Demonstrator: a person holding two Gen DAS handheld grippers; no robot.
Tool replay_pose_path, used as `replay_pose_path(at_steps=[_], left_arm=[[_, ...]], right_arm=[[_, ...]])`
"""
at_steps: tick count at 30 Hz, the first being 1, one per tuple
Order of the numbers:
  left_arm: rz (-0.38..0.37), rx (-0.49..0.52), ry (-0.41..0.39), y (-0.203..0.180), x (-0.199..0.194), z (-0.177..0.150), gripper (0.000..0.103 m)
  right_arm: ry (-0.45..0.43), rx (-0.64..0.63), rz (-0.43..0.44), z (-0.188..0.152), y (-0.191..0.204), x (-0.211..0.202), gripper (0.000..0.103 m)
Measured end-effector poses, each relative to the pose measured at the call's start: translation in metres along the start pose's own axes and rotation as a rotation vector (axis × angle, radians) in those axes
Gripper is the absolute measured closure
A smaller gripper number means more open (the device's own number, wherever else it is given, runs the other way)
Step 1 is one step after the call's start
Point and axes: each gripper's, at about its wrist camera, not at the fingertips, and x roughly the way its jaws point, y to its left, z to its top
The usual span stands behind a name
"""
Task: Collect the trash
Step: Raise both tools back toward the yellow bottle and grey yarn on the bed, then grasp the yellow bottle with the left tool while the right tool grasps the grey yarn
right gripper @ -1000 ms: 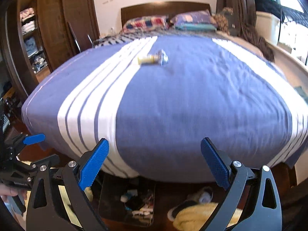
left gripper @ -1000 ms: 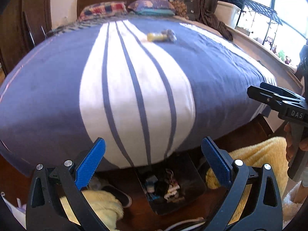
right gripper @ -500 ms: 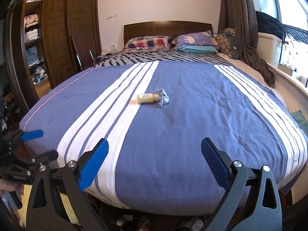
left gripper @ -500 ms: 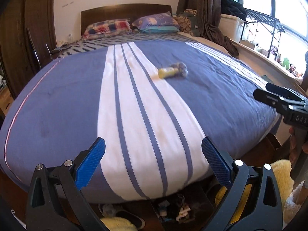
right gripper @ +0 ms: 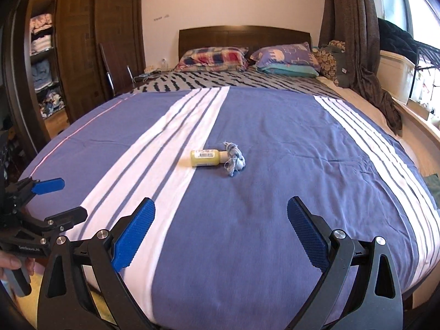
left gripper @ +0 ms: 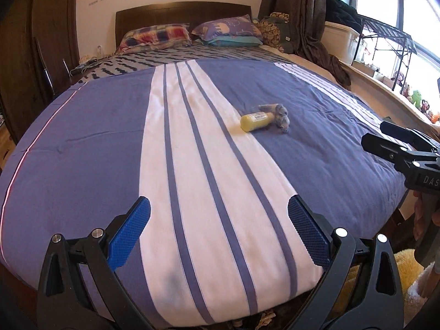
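Observation:
A small yellow bottle (left gripper: pixel 257 121) (right gripper: pixel 206 157) lies on its side in the middle of the blue and white striped bedspread (left gripper: pixel 110 137) (right gripper: pixel 288 143). A crumpled grey-blue scrap (left gripper: pixel 281 117) (right gripper: pixel 233 159) touches its right end. My left gripper (left gripper: pixel 218 232) hovers open over the foot of the bed, well short of both items. My right gripper (right gripper: pixel 221 232) is open too, also at the foot of the bed with nothing between its fingers. Each gripper shows at the edge of the other's view: the right gripper (left gripper: pixel 396 143), the left gripper (right gripper: pixel 55 200).
Pillows (right gripper: pixel 214 57) lie against the dark headboard (left gripper: pixel 181 16). A wooden wardrobe (right gripper: pixel 71 46) with folded clothes stands left of the bed. A curtain (right gripper: pixel 354 27), storage box (left gripper: pixel 343 41) and window ledge run along the right. A yellow fluffy item (left gripper: pixel 407 264) sits on the floor.
Both grippers have risen from below the bed's edge and tilted up. The floor clutter under the bed dropped out of view, and the bottle and scrap now sit nearer the middle of each view.

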Motion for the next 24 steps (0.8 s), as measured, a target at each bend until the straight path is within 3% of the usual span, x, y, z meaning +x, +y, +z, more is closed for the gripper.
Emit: replay_pose_path(at_steps=[15, 24], left_arm=[[-0.008, 0.0, 0.065, 0.014, 0.084, 0.036, 0.008], [-0.037, 0.01, 0.082, -0.001, 0.122, 0.062, 0.008]], right_arm=[[0.111, 0.042, -0.003, 0.038, -0.018, 0.12, 0.008], [0.16, 0.045, -0.002, 0.058, -0.03, 0.175, 0.05]])
